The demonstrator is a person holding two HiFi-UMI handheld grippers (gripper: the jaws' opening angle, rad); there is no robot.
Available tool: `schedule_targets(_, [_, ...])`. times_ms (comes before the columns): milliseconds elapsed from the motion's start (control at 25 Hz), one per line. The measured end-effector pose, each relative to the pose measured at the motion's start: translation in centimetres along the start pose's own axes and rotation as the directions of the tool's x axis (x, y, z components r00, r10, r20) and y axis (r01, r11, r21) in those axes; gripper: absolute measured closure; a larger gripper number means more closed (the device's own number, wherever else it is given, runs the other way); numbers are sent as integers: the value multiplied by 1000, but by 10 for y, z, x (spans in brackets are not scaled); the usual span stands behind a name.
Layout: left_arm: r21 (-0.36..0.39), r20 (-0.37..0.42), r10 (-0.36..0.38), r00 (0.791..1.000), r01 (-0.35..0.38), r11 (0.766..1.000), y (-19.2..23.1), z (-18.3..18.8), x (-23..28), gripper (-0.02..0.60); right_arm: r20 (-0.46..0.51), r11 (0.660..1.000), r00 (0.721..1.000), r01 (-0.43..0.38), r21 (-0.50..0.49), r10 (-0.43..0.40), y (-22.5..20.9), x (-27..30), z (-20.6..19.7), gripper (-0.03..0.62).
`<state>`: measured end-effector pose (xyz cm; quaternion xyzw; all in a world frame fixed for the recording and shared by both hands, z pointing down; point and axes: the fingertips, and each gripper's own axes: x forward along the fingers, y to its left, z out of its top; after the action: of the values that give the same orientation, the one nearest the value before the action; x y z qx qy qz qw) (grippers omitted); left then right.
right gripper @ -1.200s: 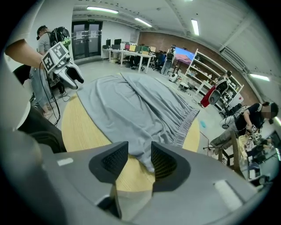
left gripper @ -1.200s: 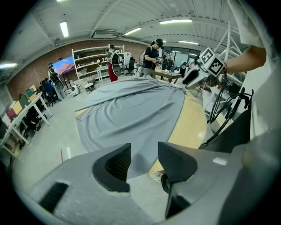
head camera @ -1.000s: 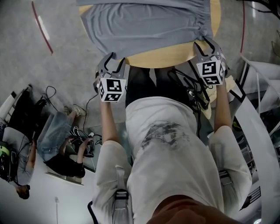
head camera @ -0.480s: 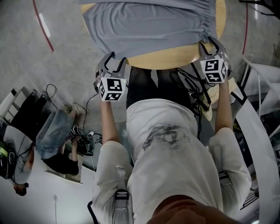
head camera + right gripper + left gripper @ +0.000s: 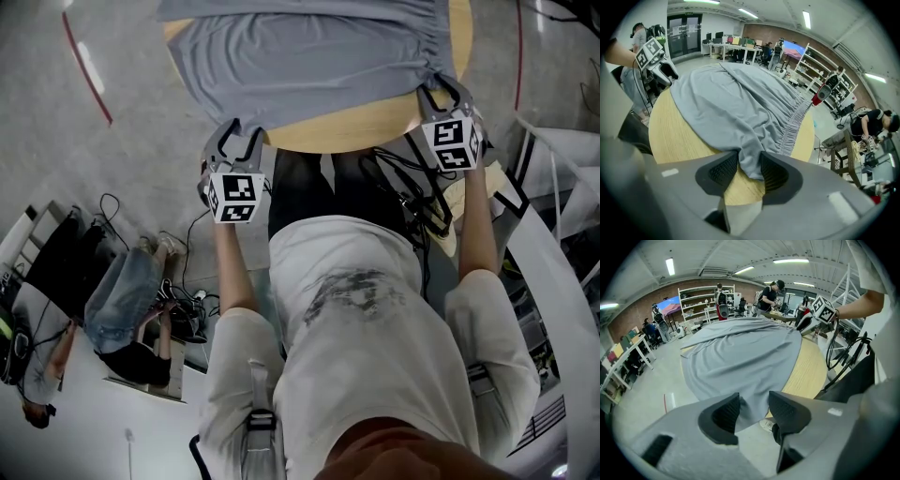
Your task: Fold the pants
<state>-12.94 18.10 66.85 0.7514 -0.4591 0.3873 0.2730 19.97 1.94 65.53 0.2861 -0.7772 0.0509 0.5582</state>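
**Grey pants (image 5: pixel 309 56) spread over the round table (image 5: pixel 361 124), a gripper at each near corner.**
The cloth looks thin, light and limp. I expect it to sag and slide on the wood, so I'd pinch it at the corners. My left gripper (image 5: pixel 753 405) straddles the corner hanging off the table's near-left edge. My right gripper (image 5: pixel 749 165) straddles the waistband (image 5: pixel 797 119) end at the near-right edge. Both pairs of jaws have just been closing but aren't clamped yet. I see no container.

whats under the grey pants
A round wooden table: its pale top shows bare along the near edge. The grey pants cover most of the top and hang over its edge, so anything else lying beneath them cannot be seen.
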Motion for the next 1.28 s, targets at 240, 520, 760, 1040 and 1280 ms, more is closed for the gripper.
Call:
schedule_targets(240, [-3,8,11,1000,-11,1000,1,6,2,431,-10,999,999,34,-18,-34,-8,6,2,549])
schedule_targets(520, [-4,23,42,999,-42,999,2,10,3,555,-16,998,998,56,-30,-57,-8,3,-2,577])
schedule_targets(760, [-47,32,15,999,-14,999,-1,5,-6,557,-31,998,997,64,-17,-64,-1,-7,-14,579])
schedule_targets(1040, [-48,35,-2,999,4,999,-14,5,-14,557,-49,998,996,69,2,-68,4,-18,-31,579])
schedule_targets(1280, [-49,38,-19,999,21,999,-22,5,-20,557,-69,998,995,67,22,-65,10,-26,-47,579])
